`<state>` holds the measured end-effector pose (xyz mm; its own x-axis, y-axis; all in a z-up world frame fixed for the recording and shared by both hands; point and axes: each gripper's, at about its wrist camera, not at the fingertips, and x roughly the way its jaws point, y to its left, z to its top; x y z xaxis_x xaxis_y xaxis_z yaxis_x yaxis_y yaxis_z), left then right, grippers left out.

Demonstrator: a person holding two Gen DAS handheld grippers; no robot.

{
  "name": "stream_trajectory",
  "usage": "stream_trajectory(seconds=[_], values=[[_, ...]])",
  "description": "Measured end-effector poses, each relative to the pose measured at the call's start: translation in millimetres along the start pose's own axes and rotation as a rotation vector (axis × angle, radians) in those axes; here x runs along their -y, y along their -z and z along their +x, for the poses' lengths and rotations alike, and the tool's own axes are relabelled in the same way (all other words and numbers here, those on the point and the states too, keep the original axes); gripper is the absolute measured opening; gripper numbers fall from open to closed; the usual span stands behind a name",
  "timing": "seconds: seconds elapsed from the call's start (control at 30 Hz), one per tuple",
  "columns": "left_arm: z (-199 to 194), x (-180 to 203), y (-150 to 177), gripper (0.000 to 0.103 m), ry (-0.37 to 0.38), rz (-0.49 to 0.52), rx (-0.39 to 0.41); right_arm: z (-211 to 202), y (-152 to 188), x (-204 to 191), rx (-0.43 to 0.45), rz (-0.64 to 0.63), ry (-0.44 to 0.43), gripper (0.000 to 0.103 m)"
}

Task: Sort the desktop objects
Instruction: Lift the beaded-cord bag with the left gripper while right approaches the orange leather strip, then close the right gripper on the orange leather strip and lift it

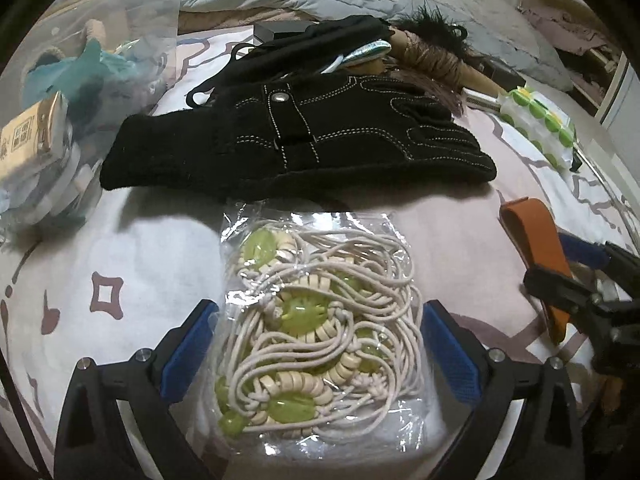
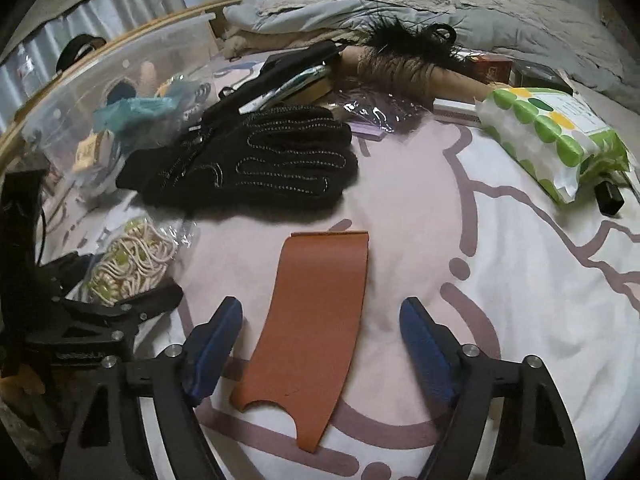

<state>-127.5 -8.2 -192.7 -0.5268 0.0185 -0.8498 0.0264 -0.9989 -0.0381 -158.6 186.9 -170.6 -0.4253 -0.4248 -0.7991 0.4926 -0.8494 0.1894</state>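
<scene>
The orange leather sleeve [image 2: 316,320] lies flat on the patterned bedsheet [image 2: 520,280] in the lower middle of the right wrist view, between the blue pads of the right gripper [image 2: 322,344], whose fingers stand apart and touch nothing. Its long axis runs from the notched end at the bottom of the frame up to the folded end, leaning slightly right. Above it, in the centre left, sits a black glove [image 2: 256,164] (fingers pointing right), and at the upper right a green-dotted packet [image 2: 552,136] rests well apart. A clear storage bin [image 2: 80,92] fills the upper left.

In the left wrist view, the clear bag of cord and green beads [image 1: 320,336] lies in the lower middle, running up the frame, with the left gripper [image 1: 320,352] around it; its pads sit just beside the plastic, and I cannot tell whether they press it. The glove lies across just above the bag, and the sleeve shows at the right edge.
</scene>
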Motion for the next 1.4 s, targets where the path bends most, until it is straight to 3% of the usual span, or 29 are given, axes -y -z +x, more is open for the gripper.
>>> stream_trajectory(seconds=[0.2,0.33,0.5,0.6,0.83,1.03,1.13,1.4], values=[[0,1,3,0.102,-0.004,0.001,0.020,1,5,-10,-0.017,-0.076,0.080,0.074],[1,-1,4,0.102,0.009,-0.003,0.022,-8,8,2,-0.025,-0.036,0.121,0.074],[1,-1,5,0.103,0.009,0.000,0.026,-13,8,15,-0.017,0.042,0.081,0.072],[2,-2,4,0.103,0.012,0.001,0.028,-8,5,7,-0.025,0.018,0.082,0.060],[-1,-2,3,0.103,0.003,-0.004,0.052,-1,5,-5,-0.020,-0.048,0.115,0.060],[-5,-3,3,0.102,0.001,-0.014,0.072,0,5,-9,-0.007,-0.071,0.106,0.049],[-5,-4,3,0.100,0.011,-0.019,0.075,-1,4,-7,-0.002,-0.058,0.085,0.046],[-10,0,3,0.081,0.028,0.004,0.087,-2,4,-6,0.000,-0.044,0.071,0.045]])
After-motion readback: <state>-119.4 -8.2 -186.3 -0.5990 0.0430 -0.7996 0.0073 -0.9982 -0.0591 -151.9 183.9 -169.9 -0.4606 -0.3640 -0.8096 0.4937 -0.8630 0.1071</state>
